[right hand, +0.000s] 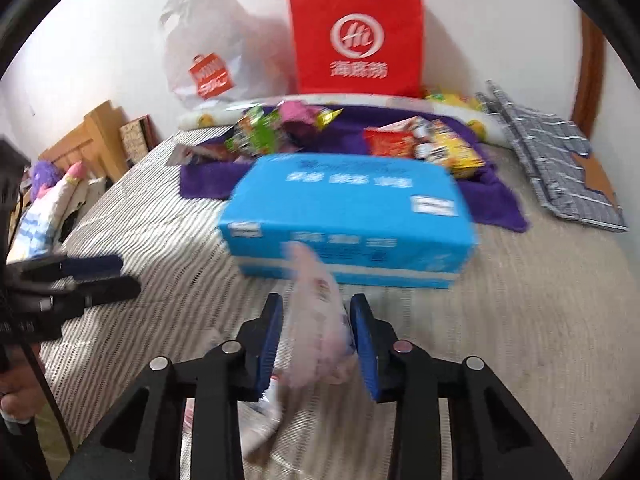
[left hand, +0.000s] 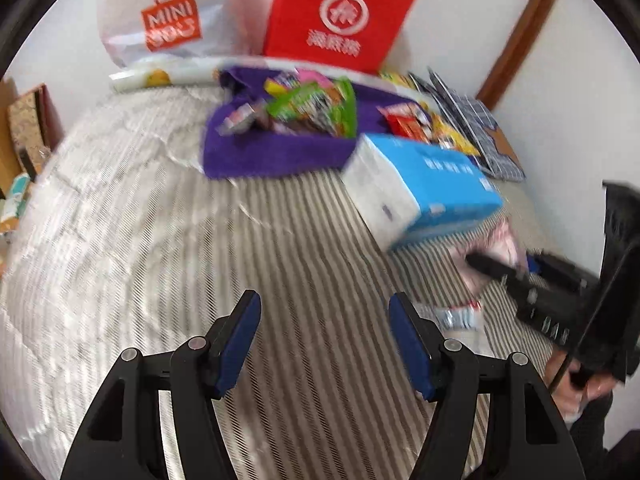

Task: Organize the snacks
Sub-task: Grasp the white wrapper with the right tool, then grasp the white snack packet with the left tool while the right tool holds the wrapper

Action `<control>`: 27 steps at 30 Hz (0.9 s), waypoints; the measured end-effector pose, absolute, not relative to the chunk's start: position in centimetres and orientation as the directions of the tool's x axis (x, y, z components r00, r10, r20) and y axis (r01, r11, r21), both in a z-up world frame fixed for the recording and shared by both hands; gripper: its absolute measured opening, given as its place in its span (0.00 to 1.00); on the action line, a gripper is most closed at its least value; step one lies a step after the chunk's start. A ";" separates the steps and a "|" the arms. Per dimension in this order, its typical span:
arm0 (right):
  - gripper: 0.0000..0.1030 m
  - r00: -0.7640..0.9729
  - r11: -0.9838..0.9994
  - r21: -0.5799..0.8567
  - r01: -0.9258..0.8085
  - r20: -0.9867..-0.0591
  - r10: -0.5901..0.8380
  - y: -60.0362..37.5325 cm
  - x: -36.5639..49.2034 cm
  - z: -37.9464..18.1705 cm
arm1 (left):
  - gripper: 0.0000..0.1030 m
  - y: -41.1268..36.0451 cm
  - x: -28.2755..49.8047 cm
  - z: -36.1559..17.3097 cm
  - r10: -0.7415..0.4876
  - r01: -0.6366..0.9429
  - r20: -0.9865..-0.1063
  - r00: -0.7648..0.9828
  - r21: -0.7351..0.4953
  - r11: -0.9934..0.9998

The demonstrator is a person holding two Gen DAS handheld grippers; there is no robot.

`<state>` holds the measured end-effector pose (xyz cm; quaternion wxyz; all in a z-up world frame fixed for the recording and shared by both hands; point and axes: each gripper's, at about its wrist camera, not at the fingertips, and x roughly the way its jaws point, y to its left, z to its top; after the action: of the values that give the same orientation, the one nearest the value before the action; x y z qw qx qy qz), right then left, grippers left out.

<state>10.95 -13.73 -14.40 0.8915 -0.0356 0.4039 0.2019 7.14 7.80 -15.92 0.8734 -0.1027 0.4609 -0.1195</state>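
Snacks [left hand: 304, 106] sit piled on a purple towel [left hand: 276, 156] on the striped bed [left hand: 168, 248], seen from your left wrist. Your left tool [left hand: 325, 314] hangs spread apart with nothing inside. From your right wrist, your right tool [right hand: 316, 322] squeezes a pale pink snack bag [right hand: 320, 328], just in front of the blue box [right hand: 348, 216].

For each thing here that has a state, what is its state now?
Left gripper: open, nothing between its pads.
Right gripper: closing around a pale packet.
Blue box: closed, lying on the bed.
Red bag: upright against the wall.
Purple cloth: spread out, snacks piled on it.
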 end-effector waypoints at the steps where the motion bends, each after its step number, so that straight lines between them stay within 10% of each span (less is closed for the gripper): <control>1: 0.27 0.595 0.922 0.103 -0.374 -0.736 0.323 -14.3 11.0 -14.4 | 0.64 7.5 7.0 -16.4 -0.332 0.128 -0.783 0.526 -0.313 0.941; 18: 0.19 0.679 0.973 0.104 -0.205 -0.701 0.218 -22.7 9.9 -13.1 | 0.70 2.9 6.1 -17.4 -0.482 0.232 -0.758 0.439 -0.423 0.876; 27: 0.19 0.697 0.986 0.120 -0.111 -0.699 0.164 -26.8 9.6 -13.1 | 0.77 -1.5 6.3 -17.4 -0.363 0.247 -0.811 0.458 -0.277 0.929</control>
<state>9.61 -26.82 -13.14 0.9204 0.0342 0.3823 0.0747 6.32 -1.50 -17.36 0.8516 -0.0597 0.4890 -0.1790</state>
